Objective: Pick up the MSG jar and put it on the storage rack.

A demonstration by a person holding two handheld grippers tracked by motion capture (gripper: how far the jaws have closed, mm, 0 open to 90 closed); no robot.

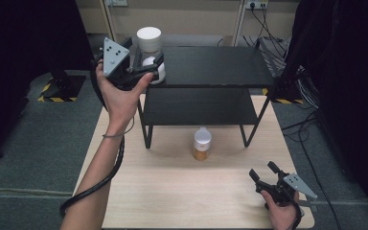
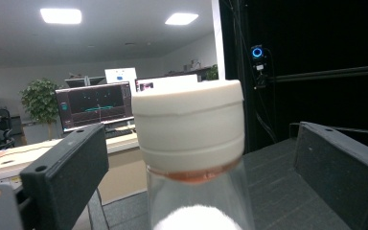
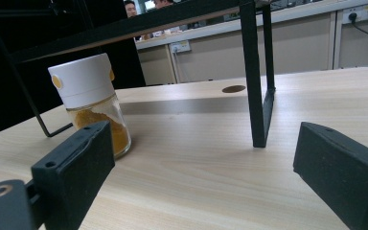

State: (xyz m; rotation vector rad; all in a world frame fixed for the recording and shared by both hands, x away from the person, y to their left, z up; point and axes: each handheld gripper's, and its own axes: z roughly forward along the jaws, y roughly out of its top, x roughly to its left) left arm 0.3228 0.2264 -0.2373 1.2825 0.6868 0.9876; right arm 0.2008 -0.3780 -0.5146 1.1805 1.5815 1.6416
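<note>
A clear jar with a wide white cap (image 1: 149,39) (image 2: 189,127) stands at the left end of the black rack's top shelf (image 1: 215,64). My left gripper (image 1: 153,67) (image 2: 201,182) is held level at it, one jaw on each side of the jar. There is a gap on both sides, so it is open. A second jar, white-capped and holding orange powder (image 1: 201,143) (image 3: 90,103), stands on the wooden table (image 1: 172,191) in front of the rack. My right gripper (image 1: 261,170) (image 3: 201,177) rests low at the table's front right, open with nothing between its jaws, pointing toward that jar.
The rack has a lower shelf (image 1: 196,105) and thin black legs (image 3: 256,81) standing on the table. Black curtains hang at both sides. Grey floor surrounds the table, and cables lie at the back right (image 1: 268,19).
</note>
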